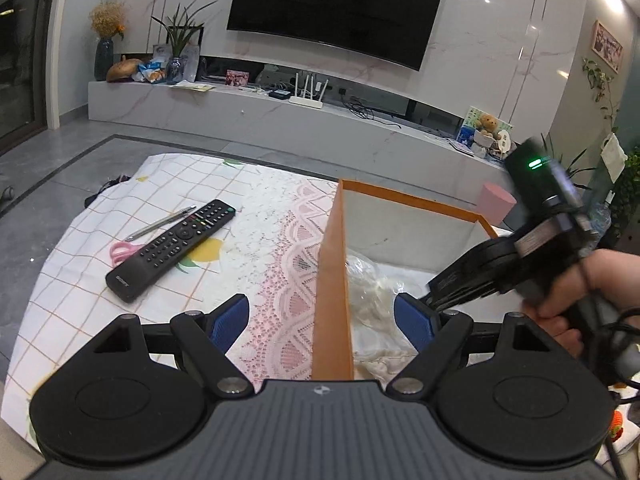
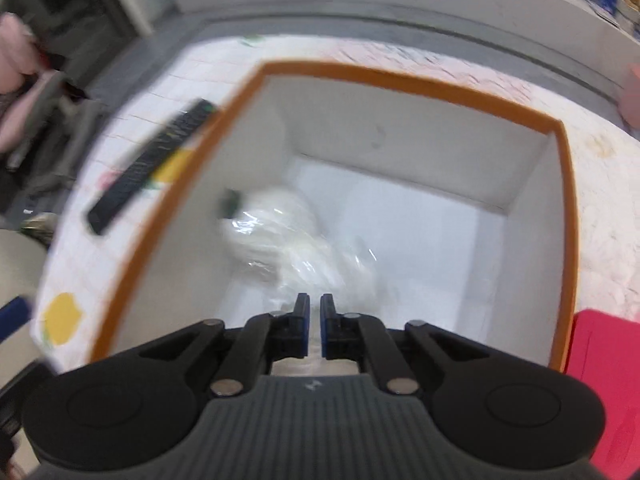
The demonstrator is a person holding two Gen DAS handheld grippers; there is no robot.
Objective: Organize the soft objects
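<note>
An orange box (image 1: 334,280) with a white inside stands on the cloth-covered table; it also shows in the right wrist view (image 2: 568,216). A white soft item in clear plastic (image 2: 280,236) lies on the box floor, also seen in the left wrist view (image 1: 372,284). My left gripper (image 1: 326,322) is open, its blue pads (image 1: 230,320) on either side of the box's left wall. My right gripper (image 2: 315,320) is over the box, its jaws nearly closed with a thin gap, nothing clearly held. It also shows in the left wrist view (image 1: 432,302).
A black remote (image 1: 172,248), pink scissors (image 1: 122,251) and a pen (image 1: 160,228) lie on the cloth left of the box. A pink cylinder (image 1: 498,204) stands behind the box. A red object (image 2: 604,384) lies right of it. A TV cabinet (image 1: 280,112) is beyond.
</note>
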